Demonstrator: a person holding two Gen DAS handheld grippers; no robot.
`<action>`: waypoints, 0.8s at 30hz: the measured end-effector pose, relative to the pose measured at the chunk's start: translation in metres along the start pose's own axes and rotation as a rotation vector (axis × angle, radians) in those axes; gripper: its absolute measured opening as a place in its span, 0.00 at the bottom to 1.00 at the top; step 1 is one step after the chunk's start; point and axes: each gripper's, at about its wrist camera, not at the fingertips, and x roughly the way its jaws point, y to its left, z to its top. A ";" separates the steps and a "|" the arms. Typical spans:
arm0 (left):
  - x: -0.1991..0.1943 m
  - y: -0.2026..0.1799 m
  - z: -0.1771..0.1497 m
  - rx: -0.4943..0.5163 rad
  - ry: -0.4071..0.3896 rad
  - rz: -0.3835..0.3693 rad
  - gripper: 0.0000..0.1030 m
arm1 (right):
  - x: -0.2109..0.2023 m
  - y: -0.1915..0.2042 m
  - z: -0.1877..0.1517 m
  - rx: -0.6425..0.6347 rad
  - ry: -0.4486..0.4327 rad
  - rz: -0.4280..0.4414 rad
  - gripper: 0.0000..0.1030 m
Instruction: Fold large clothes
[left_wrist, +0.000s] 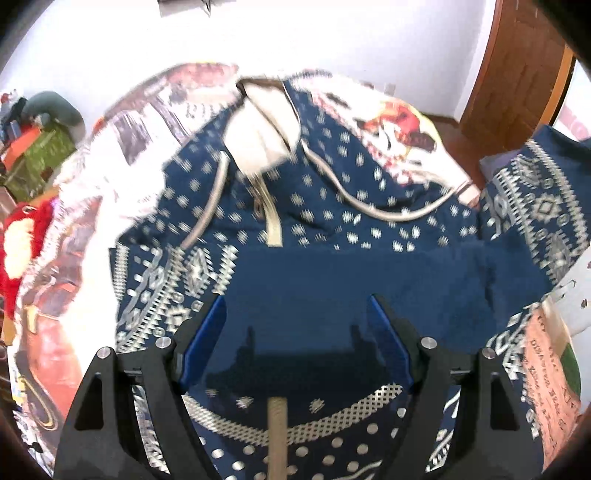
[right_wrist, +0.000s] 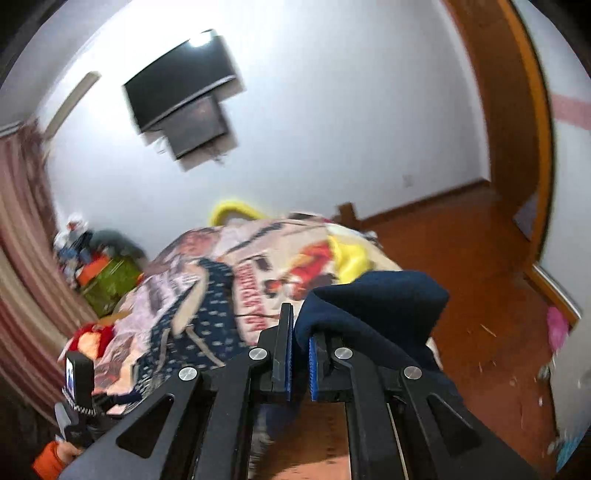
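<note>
Both grippers are working: the right gripper (right_wrist: 300, 354) is clenching the sweater (left_wrist: 332, 236) at one o'clock; the left gripper (left_wrist: 295, 314) is hovering released, collar at twelve.

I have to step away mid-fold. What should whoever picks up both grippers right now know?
Left gripper: open, hovering over the plain navy band of the patterned hoodie, holding nothing.
Right gripper: nearly closed on a navy fold of the hoodie, lifted off the bed.
The hoodie lies on the printed blanket, hood up.
Done: one edge raised. Left: lay it over, finish folding.
</note>
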 end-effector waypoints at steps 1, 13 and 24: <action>-0.008 0.001 -0.001 0.004 -0.019 0.004 0.76 | 0.002 0.013 0.000 -0.017 0.005 0.019 0.04; -0.072 0.040 -0.021 0.011 -0.156 0.019 0.76 | 0.090 0.134 -0.074 -0.138 0.335 0.176 0.04; -0.084 0.065 -0.040 -0.003 -0.183 0.042 0.76 | 0.152 0.131 -0.143 -0.072 0.643 0.081 0.05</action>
